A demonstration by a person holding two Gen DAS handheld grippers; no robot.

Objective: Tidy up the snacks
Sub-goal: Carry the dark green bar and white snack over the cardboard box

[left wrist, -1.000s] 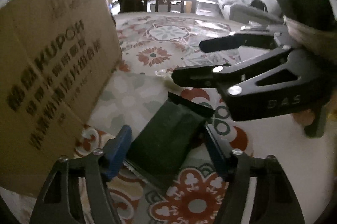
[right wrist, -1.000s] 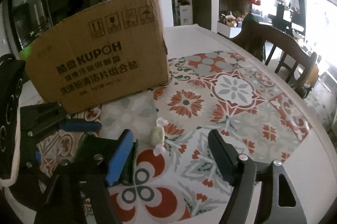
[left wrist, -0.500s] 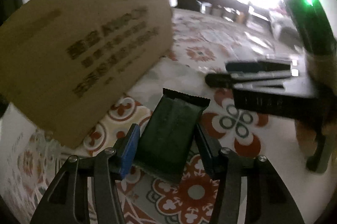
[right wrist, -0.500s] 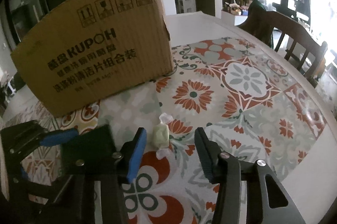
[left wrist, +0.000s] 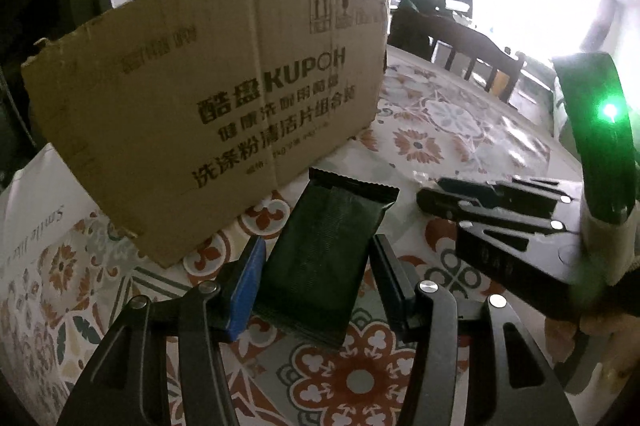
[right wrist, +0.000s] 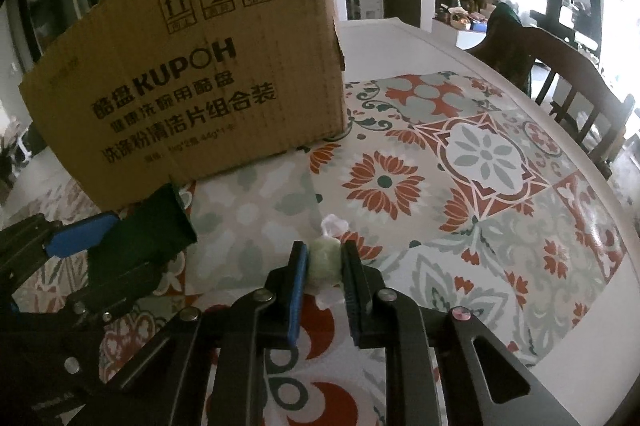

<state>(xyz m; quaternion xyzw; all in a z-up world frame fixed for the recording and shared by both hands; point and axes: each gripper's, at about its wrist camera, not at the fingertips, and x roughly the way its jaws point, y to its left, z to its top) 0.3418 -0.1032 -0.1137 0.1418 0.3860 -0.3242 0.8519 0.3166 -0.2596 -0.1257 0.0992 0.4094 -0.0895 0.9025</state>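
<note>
Dark green and flat, one snack packet (left wrist: 324,258) sits between the fingers of the left hand-held gripper (left wrist: 316,286). Both pads seem to press its long edges, so I judge it gripped, tilted up off the tabletop (right wrist: 500,266), probably for carrying to the box (left wrist: 208,130) just ahead and left of it. Its crimped end points forward, away from the wrist.

One pale green candy (right wrist: 326,262) in a clear twist wrapper is pinched between the closed fingers of the right hand-held gripper (right wrist: 325,280), one twisted end poking out in front. It is low over the tabletop, and I cannot tell whether it is lifted clear. A grip across the candy's middle makes sense, since the wrapper ends are too flimsy to hold.

By count: two snacks in view, one packet and one candy, one per hand-held gripper; one cardboard box, standing ahead of both, its opening out of sight. No other snack shows on the patterned cloth.
</note>
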